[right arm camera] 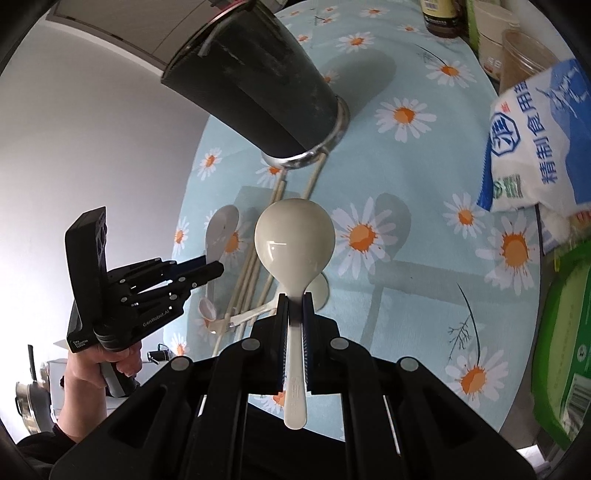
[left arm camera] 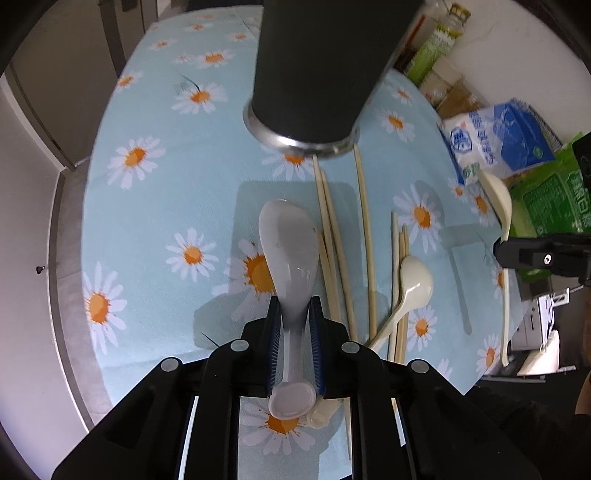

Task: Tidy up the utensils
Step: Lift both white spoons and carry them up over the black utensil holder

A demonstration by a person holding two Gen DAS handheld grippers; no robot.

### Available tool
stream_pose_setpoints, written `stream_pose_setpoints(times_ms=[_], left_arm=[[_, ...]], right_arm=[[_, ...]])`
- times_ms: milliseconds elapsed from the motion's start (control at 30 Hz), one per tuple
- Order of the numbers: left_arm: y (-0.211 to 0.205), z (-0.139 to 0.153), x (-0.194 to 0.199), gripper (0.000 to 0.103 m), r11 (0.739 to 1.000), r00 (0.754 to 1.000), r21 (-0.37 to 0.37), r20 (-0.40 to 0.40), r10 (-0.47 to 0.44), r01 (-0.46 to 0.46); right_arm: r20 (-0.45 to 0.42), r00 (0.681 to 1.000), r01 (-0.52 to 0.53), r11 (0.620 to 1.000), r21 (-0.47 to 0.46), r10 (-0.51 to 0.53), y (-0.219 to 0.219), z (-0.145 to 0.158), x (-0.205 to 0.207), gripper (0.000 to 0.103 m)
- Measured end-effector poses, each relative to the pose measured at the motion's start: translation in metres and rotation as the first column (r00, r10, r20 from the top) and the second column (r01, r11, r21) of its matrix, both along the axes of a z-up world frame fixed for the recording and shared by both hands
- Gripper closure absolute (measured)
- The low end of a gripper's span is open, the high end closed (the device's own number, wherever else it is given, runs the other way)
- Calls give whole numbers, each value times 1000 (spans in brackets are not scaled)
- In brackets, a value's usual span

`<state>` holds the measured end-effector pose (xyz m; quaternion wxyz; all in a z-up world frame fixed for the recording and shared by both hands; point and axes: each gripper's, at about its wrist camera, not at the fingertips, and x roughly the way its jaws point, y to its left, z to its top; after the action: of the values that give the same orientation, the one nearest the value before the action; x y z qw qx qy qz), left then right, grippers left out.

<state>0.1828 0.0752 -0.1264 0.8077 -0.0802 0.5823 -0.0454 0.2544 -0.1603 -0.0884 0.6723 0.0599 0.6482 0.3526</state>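
Observation:
My left gripper (left arm camera: 294, 306) is shut on the handle of a grey-white spoon (left arm camera: 288, 243), lifted above the daisy tablecloth (left arm camera: 147, 221), bowl pointing away. A tall black utensil cup (left arm camera: 314, 66) with a metal base stands just beyond it. Wooden chopsticks (left arm camera: 332, 236) and a cream spoon (left arm camera: 410, 284) lie loose on the cloth to the right. My right gripper (right arm camera: 294, 299) is shut on the handle of a cream spoon (right arm camera: 294, 240), held off the table near the black cup (right arm camera: 266, 85). The left gripper (right arm camera: 210, 271) shows at the left, held by a hand (right arm camera: 96, 369).
A blue-and-white salt bag (right arm camera: 535, 140), a green package (right arm camera: 565, 332) and bottles and jars (right arm camera: 439, 14) crowd the table's right and far side. The round table's edge (left arm camera: 88, 295) curves close on the left, with a pale wall beyond.

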Motion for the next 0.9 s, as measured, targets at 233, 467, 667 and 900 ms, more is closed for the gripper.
stream_pose_setpoints(times_ms=[233, 467, 667, 900], left_arm=[[-2, 37, -3, 90, 1000, 993, -6, 114, 28, -27], [-15, 82, -7, 91, 999, 965, -29, 258, 44, -38], [-20, 119, -3, 97, 998, 930, -52, 364, 47, -30], [-21, 140, 10, 98, 997, 898, -80, 439, 41, -7]], right_arm=[[40, 999, -37, 997, 63, 35, 5, 17, 3, 95], [102, 993, -76, 988, 136, 62, 13, 39, 8, 95], [169, 983, -100, 975, 197, 66, 20, 62, 15, 95], [223, 974, -105, 963, 248, 48, 28, 84, 32, 95]])
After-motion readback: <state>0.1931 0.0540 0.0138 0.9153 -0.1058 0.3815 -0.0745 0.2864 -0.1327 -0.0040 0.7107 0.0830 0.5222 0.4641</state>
